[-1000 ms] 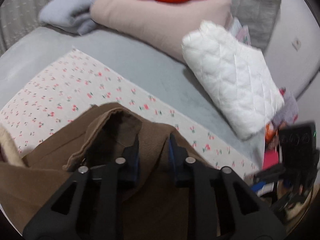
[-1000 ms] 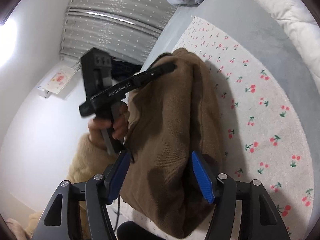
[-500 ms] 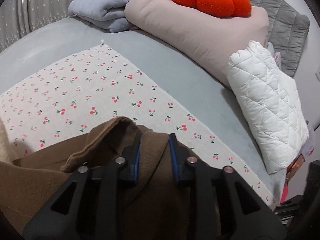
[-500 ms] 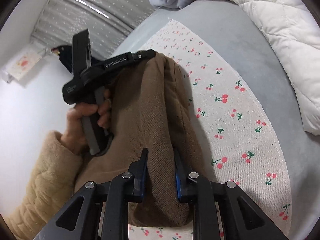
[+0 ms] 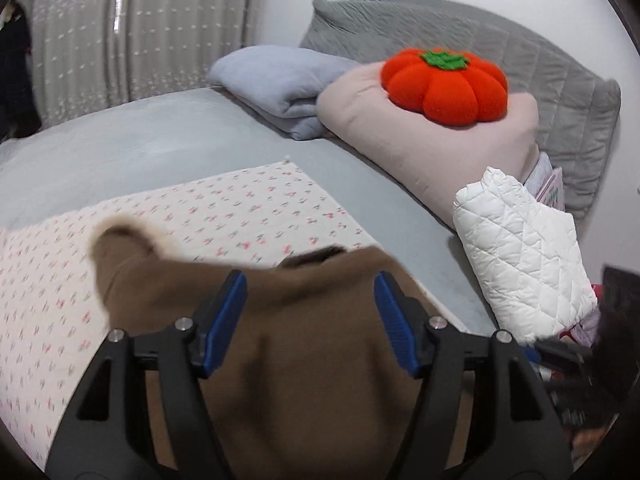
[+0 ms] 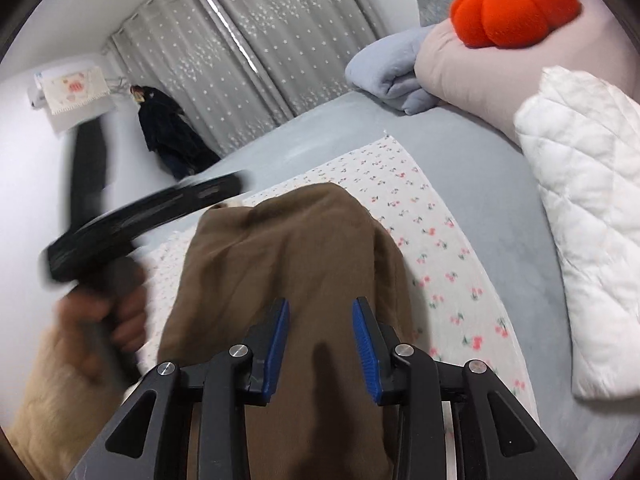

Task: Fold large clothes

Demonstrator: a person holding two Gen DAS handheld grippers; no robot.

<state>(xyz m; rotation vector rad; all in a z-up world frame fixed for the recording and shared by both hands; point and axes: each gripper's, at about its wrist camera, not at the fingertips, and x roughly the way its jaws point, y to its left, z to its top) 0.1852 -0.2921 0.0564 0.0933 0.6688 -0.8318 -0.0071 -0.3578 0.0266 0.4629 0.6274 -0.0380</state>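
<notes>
Now both grippers' jaws are opening over brown garment (image 5: 304,360).

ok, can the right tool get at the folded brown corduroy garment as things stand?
Probably yes: the brown corduroy garment already lies between the right tool's blue pads, which are opening and not pressing it. Nothing else sits in between.
</notes>
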